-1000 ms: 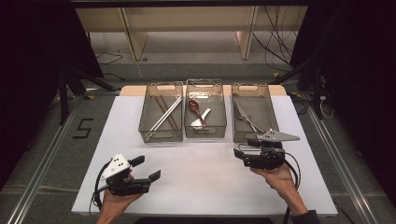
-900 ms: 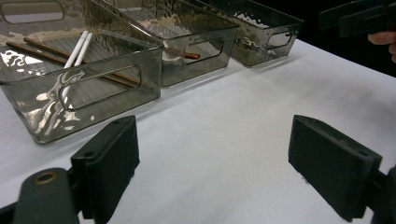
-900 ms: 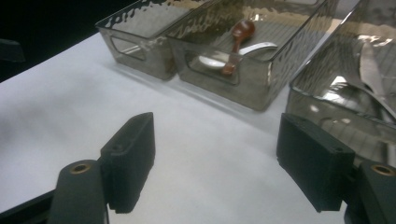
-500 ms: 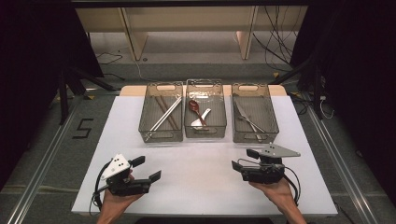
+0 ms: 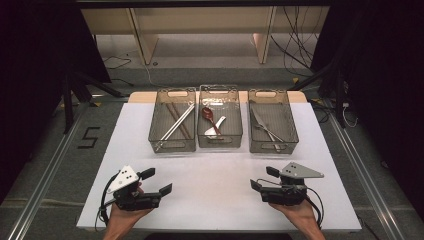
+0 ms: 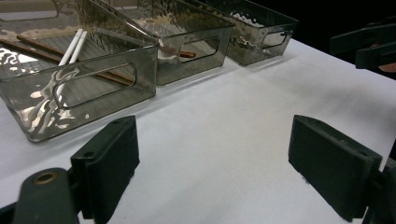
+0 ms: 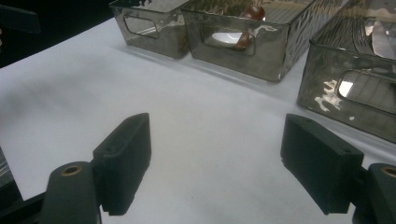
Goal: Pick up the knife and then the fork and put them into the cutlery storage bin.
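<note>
White table [image 5: 220,175] on grey floor, dark surroundings, wooden shelving behind. Three clear bins [image 5: 220,123] in a row at the far side: chopsticks [image 5: 176,120] lying diagonally, spoons [image 5: 212,120], cutlery hard to identify in the right one. Left gripper [image 5: 159,181] and right gripper [image 5: 261,178] near the front edge, pointing inward; jaws apart on both, empty.
</note>
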Action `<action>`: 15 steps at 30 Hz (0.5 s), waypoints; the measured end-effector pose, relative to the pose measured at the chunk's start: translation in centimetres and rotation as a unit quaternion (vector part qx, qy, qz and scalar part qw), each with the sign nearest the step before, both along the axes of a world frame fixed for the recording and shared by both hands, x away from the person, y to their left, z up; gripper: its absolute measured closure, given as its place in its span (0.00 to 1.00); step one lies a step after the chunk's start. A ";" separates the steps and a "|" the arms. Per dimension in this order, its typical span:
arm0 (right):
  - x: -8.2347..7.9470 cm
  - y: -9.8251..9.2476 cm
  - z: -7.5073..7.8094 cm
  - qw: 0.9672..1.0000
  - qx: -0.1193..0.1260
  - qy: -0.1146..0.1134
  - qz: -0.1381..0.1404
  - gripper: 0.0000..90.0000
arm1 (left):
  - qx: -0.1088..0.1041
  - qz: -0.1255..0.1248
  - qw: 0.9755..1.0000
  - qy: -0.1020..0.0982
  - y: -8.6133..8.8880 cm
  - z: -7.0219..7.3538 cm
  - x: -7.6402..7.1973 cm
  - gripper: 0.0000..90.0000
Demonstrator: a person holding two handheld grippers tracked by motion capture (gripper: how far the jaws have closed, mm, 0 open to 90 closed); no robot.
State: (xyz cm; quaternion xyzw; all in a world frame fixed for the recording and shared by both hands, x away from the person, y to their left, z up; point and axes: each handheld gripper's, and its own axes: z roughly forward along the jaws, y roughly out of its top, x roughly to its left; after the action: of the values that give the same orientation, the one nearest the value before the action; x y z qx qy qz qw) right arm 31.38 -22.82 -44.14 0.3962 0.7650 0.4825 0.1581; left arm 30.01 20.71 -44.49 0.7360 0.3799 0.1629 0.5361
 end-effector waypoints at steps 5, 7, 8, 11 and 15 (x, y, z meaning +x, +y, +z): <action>-0.4 -0.3 -0.1 1.000 0.006 -0.005 -0.002 0.28 | 0.001 -0.002 1.000 0.000 -0.1 0.0 0.0 0.18; -0.5 -0.4 -0.1 1.000 0.009 -0.006 -0.004 0.28 | 0.001 -0.002 1.000 0.001 -0.1 0.0 0.0 0.18; -0.5 -0.5 -0.1 1.000 0.010 -0.006 -0.003 0.28 | 0.001 -0.002 1.000 0.001 -0.1 0.0 0.0 0.18; -0.6 -0.6 -0.2 1.000 0.008 -0.007 -0.004 0.28 | 0.002 -0.003 1.000 0.002 -0.1 0.0 0.0 0.18; -0.6 -0.6 -0.2 1.000 0.009 -0.008 -0.004 0.28 | 0.002 -0.003 1.000 0.002 -0.2 0.0 0.1 0.18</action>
State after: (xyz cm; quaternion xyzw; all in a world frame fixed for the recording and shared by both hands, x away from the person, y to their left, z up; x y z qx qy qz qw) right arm 30.75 -23.41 -44.33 0.3965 0.7579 0.4918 0.1625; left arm 30.06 20.56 -44.50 0.7384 0.3785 0.1611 0.5345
